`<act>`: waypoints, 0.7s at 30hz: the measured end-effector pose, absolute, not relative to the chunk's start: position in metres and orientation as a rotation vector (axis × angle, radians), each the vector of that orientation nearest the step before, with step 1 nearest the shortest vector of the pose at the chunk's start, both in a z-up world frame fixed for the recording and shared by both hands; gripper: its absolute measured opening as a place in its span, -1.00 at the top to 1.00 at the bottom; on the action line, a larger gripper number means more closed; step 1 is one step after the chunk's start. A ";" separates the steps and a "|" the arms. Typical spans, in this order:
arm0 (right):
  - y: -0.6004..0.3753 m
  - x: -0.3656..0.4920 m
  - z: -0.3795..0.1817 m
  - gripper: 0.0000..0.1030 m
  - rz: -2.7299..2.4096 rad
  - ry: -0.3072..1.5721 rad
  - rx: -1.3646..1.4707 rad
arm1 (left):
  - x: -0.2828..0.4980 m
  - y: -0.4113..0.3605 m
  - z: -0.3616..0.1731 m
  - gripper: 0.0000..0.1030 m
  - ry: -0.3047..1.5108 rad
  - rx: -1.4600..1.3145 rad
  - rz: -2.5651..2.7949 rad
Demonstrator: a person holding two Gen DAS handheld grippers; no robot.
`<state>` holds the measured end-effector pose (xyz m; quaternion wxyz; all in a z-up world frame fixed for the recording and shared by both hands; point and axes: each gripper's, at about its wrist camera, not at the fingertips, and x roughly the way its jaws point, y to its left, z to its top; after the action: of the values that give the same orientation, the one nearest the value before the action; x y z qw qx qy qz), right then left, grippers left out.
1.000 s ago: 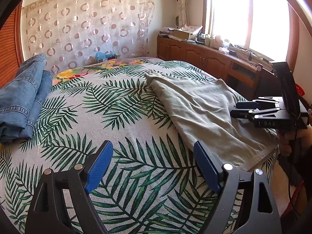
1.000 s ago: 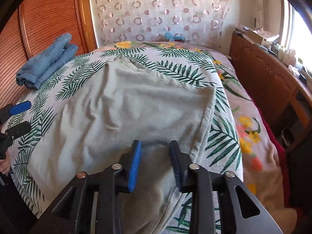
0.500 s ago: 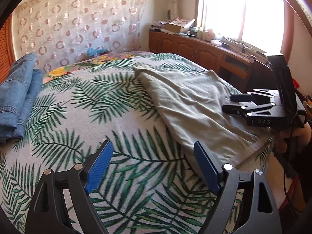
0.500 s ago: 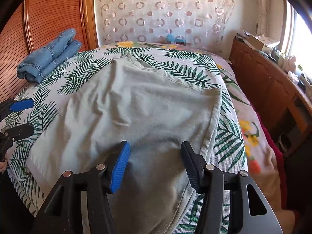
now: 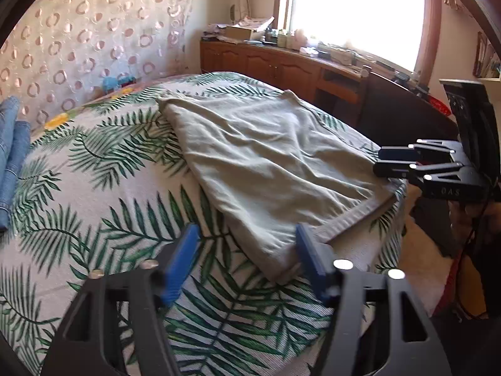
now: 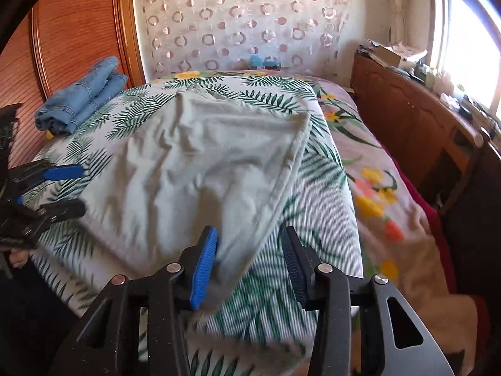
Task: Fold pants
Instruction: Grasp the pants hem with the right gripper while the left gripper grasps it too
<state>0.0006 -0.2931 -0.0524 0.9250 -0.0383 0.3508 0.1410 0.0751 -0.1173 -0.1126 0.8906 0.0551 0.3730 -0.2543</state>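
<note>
Pale grey-green pants [image 5: 266,156], soft fabric, wrinkled all over, spread flat and lengthwise on the bed [image 5: 103,206] with its palm-leaf cover; waistband end lies at the near edge of the bed, legs run toward the far curtain [image 5: 94,31]. Hem band visible along the near end, one near corner slightly rolled up. In the left wrist view the left hand-held gripper [image 5: 247,260] sits low over the near corner of the pants: jaws have just been closing, now about half apart, corner of the fabric between the blue pads, right pad touching or just beside the cloth edge, left pad over bare cover, no pinch visible. In the right wrist view the right hand-held gripper [image 6: 249,260] is at the other near corner: jaws also just been closing, moderate gap, the pants' edge lies against the left blue pad and drapes down between the fingers; right pad clear of the fabric, over the striped leaf cover. Each gripper shows in the other's view at the pants' opposite side. Folded blue jeans [image 6: 81,103] lie well apart by the wooden headboard [image 6: 72,31].
</note>
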 end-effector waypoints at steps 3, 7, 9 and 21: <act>-0.290 -0.009 -0.055 0.33 0.320 0.734 -0.069 | 0.071 -0.118 -0.113 0.08 0.779 0.112 -0.546; -0.289 -0.015 -0.057 0.53 0.341 0.742 -0.067 | 0.067 -0.119 -0.114 0.14 0.792 0.104 -0.565; -0.291 -0.014 -0.055 0.67 0.349 0.741 -0.057 | 0.067 -0.120 -0.115 0.17 0.798 0.108 -0.568; -0.290 -0.025 -0.052 0.83 0.360 0.706 -0.045 | 0.062 -0.120 -0.105 0.75 0.773 0.114 -0.587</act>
<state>-0.0247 -0.2898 -0.0522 0.9223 -0.0219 0.3437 0.1752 0.0624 -0.1202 -0.1047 0.8831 0.0545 0.3711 -0.2818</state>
